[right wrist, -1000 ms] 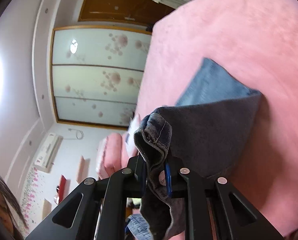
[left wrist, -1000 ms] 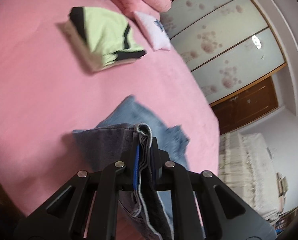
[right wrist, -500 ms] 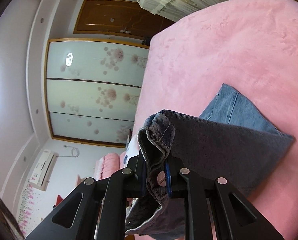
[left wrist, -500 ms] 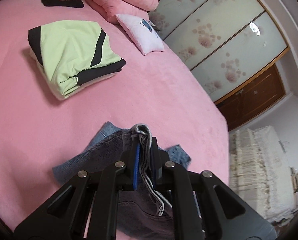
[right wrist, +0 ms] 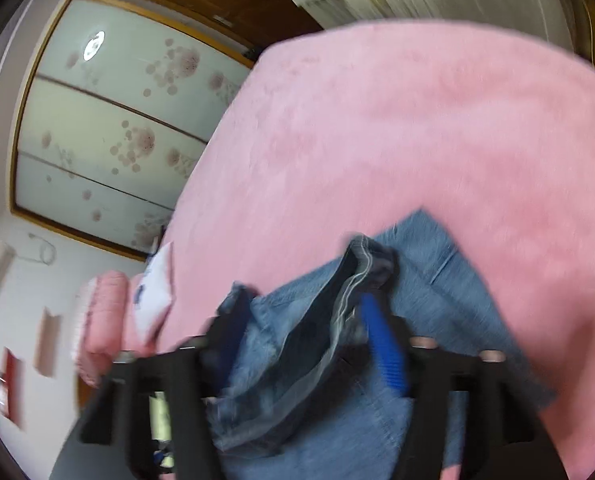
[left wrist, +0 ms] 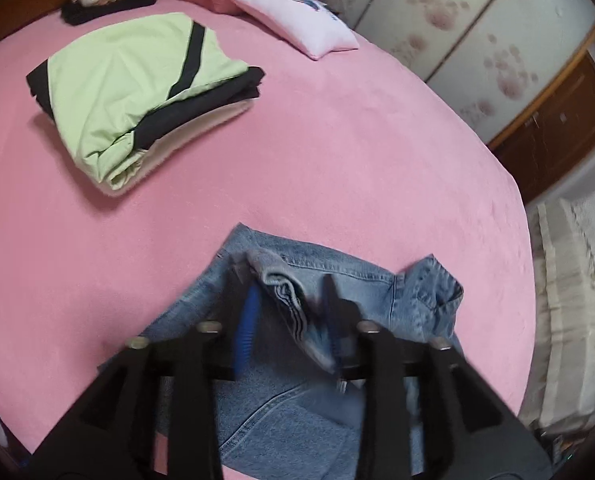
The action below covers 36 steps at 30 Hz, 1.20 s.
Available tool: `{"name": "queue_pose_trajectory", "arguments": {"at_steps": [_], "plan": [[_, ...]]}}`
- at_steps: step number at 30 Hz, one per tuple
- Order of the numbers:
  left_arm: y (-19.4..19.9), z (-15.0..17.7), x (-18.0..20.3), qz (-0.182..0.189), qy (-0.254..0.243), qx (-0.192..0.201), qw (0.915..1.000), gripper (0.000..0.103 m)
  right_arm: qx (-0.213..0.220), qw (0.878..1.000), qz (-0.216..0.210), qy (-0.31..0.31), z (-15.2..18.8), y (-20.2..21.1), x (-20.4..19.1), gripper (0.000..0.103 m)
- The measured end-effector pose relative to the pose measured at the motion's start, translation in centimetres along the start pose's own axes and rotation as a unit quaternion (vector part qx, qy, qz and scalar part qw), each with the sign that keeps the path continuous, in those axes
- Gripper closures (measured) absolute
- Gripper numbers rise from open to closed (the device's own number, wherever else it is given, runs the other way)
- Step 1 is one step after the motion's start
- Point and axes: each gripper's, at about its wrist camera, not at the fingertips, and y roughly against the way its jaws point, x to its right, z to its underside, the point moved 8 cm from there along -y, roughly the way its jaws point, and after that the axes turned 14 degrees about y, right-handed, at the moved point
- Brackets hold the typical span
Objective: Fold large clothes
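Pink bed (left wrist: pixel 337 152); green garment (left wrist: pixel 137 88) lies folded far left. Left gripper (left wrist: pixel 289 312) and right gripper (right wrist: pixel 305 320), clamped on jeans (left wrist: pixel 337 280) half a second ago, are now seen spread wide, hem loose between fingers. Jeans rest folded at near edge; fold judged delivered.

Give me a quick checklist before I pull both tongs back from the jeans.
1. Left tongs open: ok, fingers spread wide, hem loose between them.
2. Right tongs open: ok, jaws apart, though the view is blurred.
3. Jeans free of the fingers: cannot tell, cloth lies between both pairs.
4. Jeans resting on the bed: ok, lying on the pink cover.
5. Fold neat and edges aligned: cannot tell, the tongs hide most of it.
6. Folded green jacket clear of the jeans: ok, well apart.
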Motion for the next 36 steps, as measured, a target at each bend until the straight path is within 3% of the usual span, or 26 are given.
{"name": "queue_pose_trajectory", "arguments": {"at_steps": [2,6,9,14,17,19,23,25,28,30,31,33,36], "plan": [[0.4,1.1,0.2,-0.008,-0.022,0.008,0.9997,0.042,-0.002,1.0,0.005,0.02,0.1,-0.1,-0.3,0.028],[0.5,4.7,0.6,-0.018,-0.087,-0.023,0.9958,0.042,-0.044,0.997,0.014,0.056,2.2,-0.8,-0.4,0.028],[0.0,9.0,0.5,-0.027,-0.149,-0.067,0.9862,0.042,-0.077,0.993,0.008,0.092,5.4,-2.1,-0.4,0.03],[-0.2,15.9,-0.7,-0.042,-0.209,-0.129,0.9686,0.042,-0.165,0.969,-0.032,0.181,13.4,-3.5,-3.3,0.062],[-0.4,18.7,-1.5,-0.035,-0.209,-0.162,0.9637,0.043,-0.214,0.953,-0.077,0.202,18.0,-4.4,-5.6,0.071],[-0.5,19.9,-1.8,-0.033,-0.209,-0.175,0.9615,0.048,-0.236,0.939,-0.108,0.223,20.5,-4.9,-7.4,0.08],[-2.0,22.4,-2.5,-0.04,-0.219,-0.212,0.9516,0.082,-0.266,0.909,-0.134,0.292,24.8,-6.5,-9.9,0.088],[-3.0,23.3,-2.6,-0.044,-0.222,-0.221,0.9487,0.083,-0.289,0.896,-0.135,0.31,26.5,-8.2,-10.2,0.096],[-4.5,24.4,-3.0,-0.062,-0.236,-0.221,0.9441,0.083,-0.297,0.878,-0.118,0.356,28.2,-10.1,-9.8,0.098],[-4.9,24.7,-3.2,-0.073,-0.246,-0.215,0.9423,0.085,-0.291,0.879,-0.1,0.365,28.0,-11.3,-8.8,0.102],[-4.9,24.5,-3.2,-0.075,-0.247,-0.208,0.9435,0.086,-0.283,0.886,-0.076,0.36,27.1,-11.7,-7.7,0.103],[-4.5,24.0,-3.4,-0.074,-0.243,-0.192,0.9479,0.087,-0.275,0.904,-0.074,0.32,25.2,-11.7,-5.3,0.103],[-3.5,22.4,-4.0,-0.072,-0.244,-0.158,0.9541,0.087,-0.233,0.922,-0.001,0.31,21.2,-10.0,-0.6,0.103]]}}
